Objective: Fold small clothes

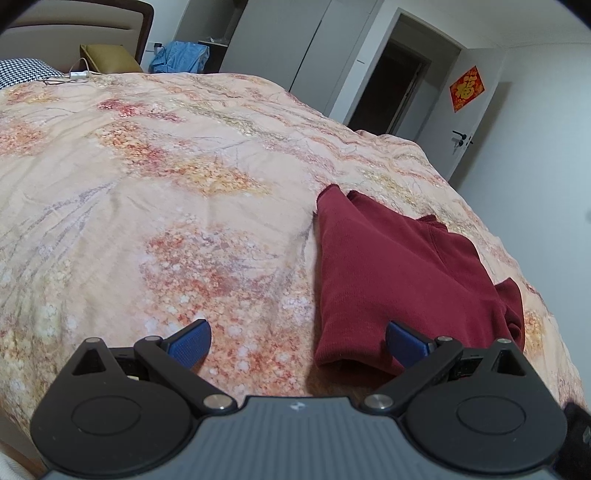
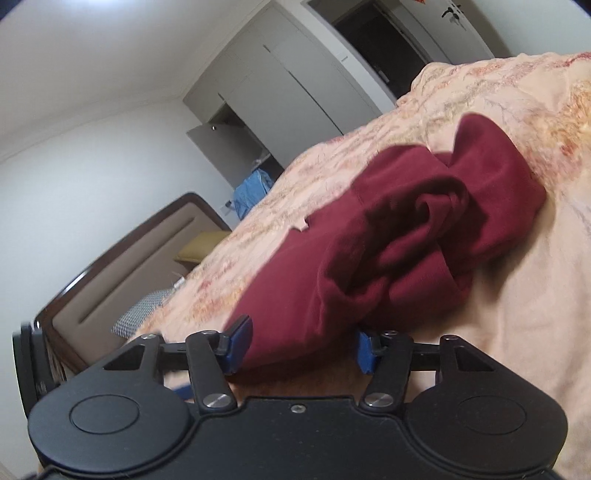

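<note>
A dark red garment [image 1: 399,273] lies partly folded on the floral bedspread [image 1: 166,184], near the bed's right side. My left gripper [image 1: 299,341] hovers at its near edge with blue pads spread wide; the right pad [image 1: 404,341] sits over the cloth's hem and the left pad over bare bedspread. In the right wrist view, which is rolled sideways, the red garment [image 2: 388,229] looks bunched, with a sleeve rolled over its far end. My right gripper [image 2: 301,349] stands open, the garment's near edge lying between its fingers. I see neither pad pinching the cloth.
A headboard [image 1: 74,26], a yellow-green pillow [image 1: 110,59] and a houndstooth pillow [image 1: 22,72] are at the bed's far end. A charging cable [image 1: 74,75] lies there. Blue clothing [image 1: 181,57] hangs by the wardrobe [image 1: 295,40]. A dark doorway [image 1: 388,92] is beyond the bed.
</note>
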